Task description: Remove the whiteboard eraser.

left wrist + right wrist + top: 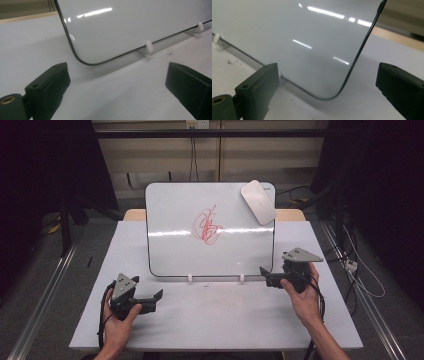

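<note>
A whiteboard (210, 250) stands tilted back on the white table (215, 320), held by two small white feet (190, 278). A red scribble (207, 226) sits in its middle. A white oval eraser (258, 201) clings to its top right corner. My left gripper (148, 290) rests open on the table just off the board's lower left corner (82, 58), nothing between its fingers (50, 82). My right gripper (271, 272) is open beside the board's lower right corner (337, 93), which shows between its fingers (259, 80).
The table has bare room in front of the board, with a few dark specks (170, 52) near the feet. A wooden edge (290, 213) lies behind the board. Cables (360, 275) trail on the floor at the right, and metal rails (45, 295) run along both sides.
</note>
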`<state>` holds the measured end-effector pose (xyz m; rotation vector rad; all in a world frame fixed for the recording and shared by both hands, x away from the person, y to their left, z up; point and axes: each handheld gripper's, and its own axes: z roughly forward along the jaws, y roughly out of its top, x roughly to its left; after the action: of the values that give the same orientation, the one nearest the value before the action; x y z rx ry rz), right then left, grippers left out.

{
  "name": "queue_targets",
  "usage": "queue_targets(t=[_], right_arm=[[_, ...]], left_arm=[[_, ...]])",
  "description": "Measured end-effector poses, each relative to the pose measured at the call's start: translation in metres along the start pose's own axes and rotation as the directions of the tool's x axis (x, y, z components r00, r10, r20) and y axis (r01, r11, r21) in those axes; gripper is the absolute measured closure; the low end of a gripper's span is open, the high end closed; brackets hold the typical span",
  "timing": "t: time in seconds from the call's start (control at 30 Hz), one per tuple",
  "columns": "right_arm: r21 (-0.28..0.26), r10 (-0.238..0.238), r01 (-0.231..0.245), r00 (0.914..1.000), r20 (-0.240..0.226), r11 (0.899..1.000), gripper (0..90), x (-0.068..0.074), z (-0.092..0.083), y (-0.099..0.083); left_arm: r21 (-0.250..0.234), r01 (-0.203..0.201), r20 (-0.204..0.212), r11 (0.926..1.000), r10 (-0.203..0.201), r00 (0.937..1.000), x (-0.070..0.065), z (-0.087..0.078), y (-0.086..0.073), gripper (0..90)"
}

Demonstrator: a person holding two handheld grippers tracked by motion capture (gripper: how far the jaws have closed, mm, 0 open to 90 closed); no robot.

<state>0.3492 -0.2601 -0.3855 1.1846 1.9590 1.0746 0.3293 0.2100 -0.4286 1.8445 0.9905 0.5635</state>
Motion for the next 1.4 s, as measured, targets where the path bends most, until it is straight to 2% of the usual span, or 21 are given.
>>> queue_targets(t=[0.2,0.27,0.4,0.43,0.53,0.77,1.0,1.1,1.2,1.4], right_arm=[[-0.026,-0.002,0.002,0.9999,-0.014,1.000,7.8,-0.007,0.002,0.035],[-0.044,-0.017,0.017,0.9998,-0.005,0.999,8.4,-0.008,0.003,0.046],[-0.076,-0.071,0.074,0.9964,0.047,0.994,7.9,-0.011,0.006,0.063],[-0.078,-0.071,0.074,0.9966,0.042,0.994,7.7,-0.012,0.007,0.067],[-0.062,-0.082,0.085,0.9954,0.049,0.994,9.0,-0.016,0.011,0.076],[-0.065,-0.101,0.106,0.9915,0.082,0.992,11.5,-0.023,0.019,0.093],[-0.073,-0.150,0.159,0.9821,0.113,0.985,14.9,-0.021,0.028,0.112],[-0.065,-0.166,0.174,0.9784,0.124,0.983,18.0,-0.022,0.033,0.120],[-0.049,-0.179,0.187,0.9750,0.131,0.981,20.4,-0.023,0.039,0.127],[-0.028,-0.204,0.210,0.9663,0.157,0.977,22.7,-0.023,0.050,0.138]], left_arm=[[0.002,0.026,0.007,0.9997,-0.026,0.9996,0.004,-0.001,0.000,5.2],[0.003,0.033,0.001,0.9994,-0.033,0.9994,0.005,-0.001,-0.001,5.2],[0.003,0.028,-0.004,0.9996,-0.028,0.9996,0.005,-0.001,-0.001,5.3],[0.007,0.025,-0.001,0.9997,-0.025,0.9997,0.004,-0.001,-0.001,5.2],[0.008,0.023,0.001,0.9997,-0.023,0.9997,0.005,-0.003,-0.001,5.2],[0.012,0.034,-0.007,0.9994,-0.033,0.9994,0.008,-0.002,-0.001,5.2],[0.018,0.034,0.001,0.9993,-0.034,0.9994,0.006,-0.002,-0.001,5.2],[0.023,0.037,0.016,0.9990,-0.037,0.9992,0.002,-0.003,-0.002,5.1],[0.019,0.018,0.019,0.9997,-0.018,0.9996,-0.001,-0.003,-0.001,5.1],[0.027,0.017,0.025,0.9995,-0.018,0.9995,-0.002,-0.001,-0.002,5.0]])
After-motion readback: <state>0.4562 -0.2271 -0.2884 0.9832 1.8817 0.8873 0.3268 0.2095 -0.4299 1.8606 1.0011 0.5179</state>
